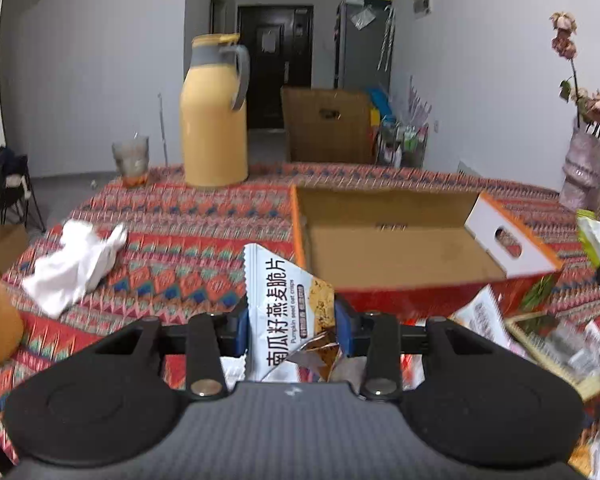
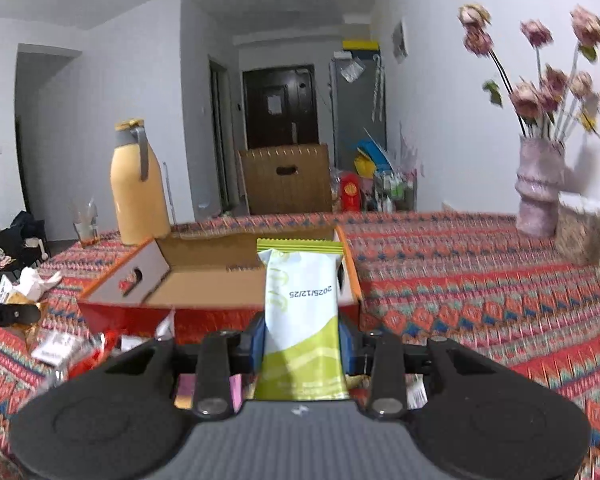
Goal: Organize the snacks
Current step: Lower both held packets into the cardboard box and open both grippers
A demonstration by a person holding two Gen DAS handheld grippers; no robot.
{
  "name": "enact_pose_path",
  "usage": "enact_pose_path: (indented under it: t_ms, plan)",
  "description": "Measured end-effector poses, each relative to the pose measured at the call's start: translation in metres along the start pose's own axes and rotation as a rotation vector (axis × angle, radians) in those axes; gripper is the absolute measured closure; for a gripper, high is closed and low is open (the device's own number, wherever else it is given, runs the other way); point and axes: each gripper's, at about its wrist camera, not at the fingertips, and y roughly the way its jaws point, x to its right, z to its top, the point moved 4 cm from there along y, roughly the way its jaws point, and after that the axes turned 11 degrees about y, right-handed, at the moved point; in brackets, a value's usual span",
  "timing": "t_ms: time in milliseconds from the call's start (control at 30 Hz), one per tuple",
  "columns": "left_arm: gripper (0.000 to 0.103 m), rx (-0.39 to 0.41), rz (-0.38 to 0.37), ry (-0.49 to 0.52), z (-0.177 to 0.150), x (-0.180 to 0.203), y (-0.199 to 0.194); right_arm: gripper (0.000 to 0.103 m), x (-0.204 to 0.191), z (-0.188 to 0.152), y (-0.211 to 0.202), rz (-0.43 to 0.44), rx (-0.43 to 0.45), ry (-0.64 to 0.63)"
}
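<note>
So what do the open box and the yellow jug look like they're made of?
Open box: corrugated cardboard by the look, with a raw brown matte inside, a printed orange-red outside and a punched hand slot. Yellow jug: probably smooth painted metal or plastic with a satin sheen; its grey handle and collar look plastic.

A woven red patterned cloth (image 1: 188,224) is covering the surface, looking matt. The open orange box (image 1: 384,240) is showing raw brown cardboard inside. The white oat-crisp packet (image 1: 284,300) and green-white snack bar (image 2: 302,316) are gleaming as smooth plastic film. The yellow jug (image 1: 214,120) is looking satin.
</note>
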Motion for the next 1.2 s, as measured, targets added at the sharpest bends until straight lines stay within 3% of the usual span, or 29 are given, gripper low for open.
enact_pose_path:
  t_ms: [300,533,733,867,1100,1167,1200]
  plan:
    - [0.062,0.103,0.005,0.027,0.062,0.021,0.019,0.068,-0.029,0.058,0.049,0.029,0.044,-0.037]
    - [0.062,0.092,0.026,0.02,0.094,0.034,0.069,0.068,-0.04,0.08,0.124,0.009,-0.053,-0.041]
    - [0.062,0.039,0.045,0.015,0.088,0.04,0.114,0.068,-0.027,0.061,0.173,-0.026,-0.181,0.021]
    - [0.062,0.023,0.054,0.022,0.08,0.041,0.128,0.068,-0.023,0.052,0.177,-0.053,-0.174,0.007]
    - [0.061,0.013,0.027,0.015,0.072,0.042,0.135,0.067,-0.024,0.045,0.183,-0.026,-0.194,-0.009]
    - [0.057,0.024,0.01,0.006,0.071,0.04,0.134,0.066,-0.025,0.042,0.185,-0.029,-0.2,-0.019]
    - [0.049,0.031,0.003,0.001,0.07,0.04,0.132,0.064,-0.025,0.042,0.185,-0.03,-0.202,-0.021]
